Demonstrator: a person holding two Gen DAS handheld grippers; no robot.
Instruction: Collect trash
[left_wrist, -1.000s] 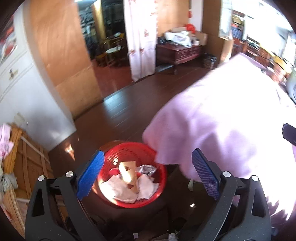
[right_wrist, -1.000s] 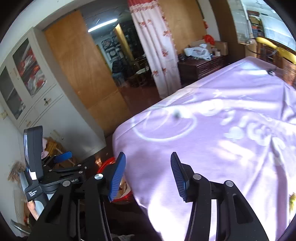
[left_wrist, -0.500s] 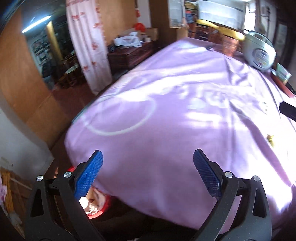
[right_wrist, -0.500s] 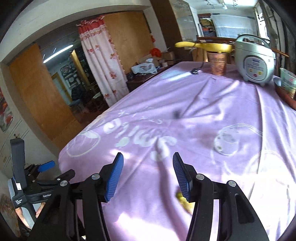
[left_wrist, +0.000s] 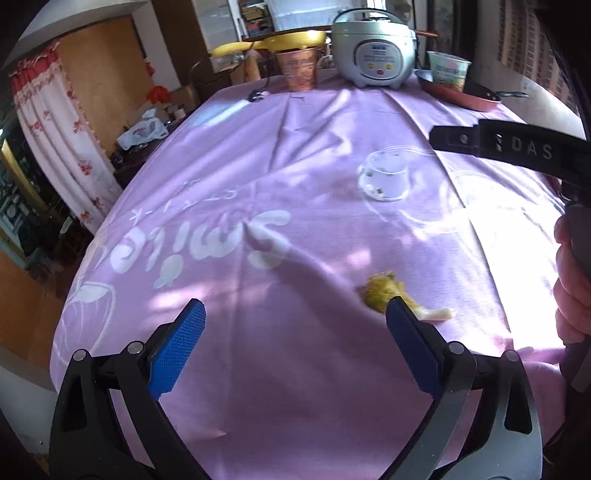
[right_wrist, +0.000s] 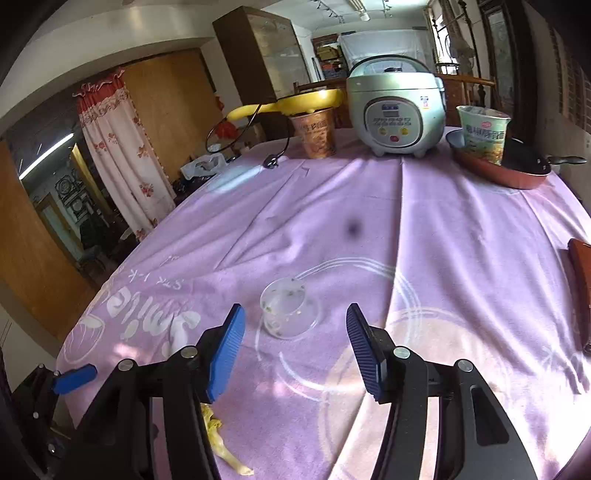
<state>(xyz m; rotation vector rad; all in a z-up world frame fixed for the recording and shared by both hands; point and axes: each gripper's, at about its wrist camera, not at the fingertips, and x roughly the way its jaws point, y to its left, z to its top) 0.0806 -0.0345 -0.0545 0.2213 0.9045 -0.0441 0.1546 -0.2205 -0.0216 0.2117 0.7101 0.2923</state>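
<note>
1. Left wrist view: my left gripper (left_wrist: 293, 317) hangs over the near part of the purple cloth (left_wrist: 258, 177), its blue pads (left_wrist: 177, 347) wide apart with nothing between them.
2. A yellow-green food scrap (left_wrist: 384, 291) lies on the cloth just past my right-hand pad, with its pale stalk end running off to the right. The pad hides part of it, and I cannot tell whether they touch.
3. Further out sits a clear plastic cup (left_wrist: 386, 177) on its side, well apart from the scrap.
4. At the far edge stand a rice cooker (left_wrist: 375, 48), a brown paper cup (left_wrist: 297, 70), and a red pan (left_wrist: 461, 98) with a noodle cup (left_wrist: 448, 72) in it.
5. My right hand (left_wrist: 570, 291) grips its tool's handle at the frame's right edge.
6. Right wrist view: my right gripper (right_wrist: 293, 345) points at the cup (right_wrist: 286, 308), which lies on the cloth (right_wrist: 443, 240) just beyond the fingertips. The jaws are opening, nothing is between them, and the pads do not touch the cup.
7. The scrap (right_wrist: 218, 439) lies low at the left, partly hidden behind my left finger, near the table's front edge.
8. A blue pad of my left gripper (right_wrist: 74, 378) shows at the lower left.
9. The cooker (right_wrist: 395, 110), the paper cup (right_wrist: 314, 133) and the pan (right_wrist: 506, 168) with the noodle cup (right_wrist: 482, 131) stand along the far edge.
</note>
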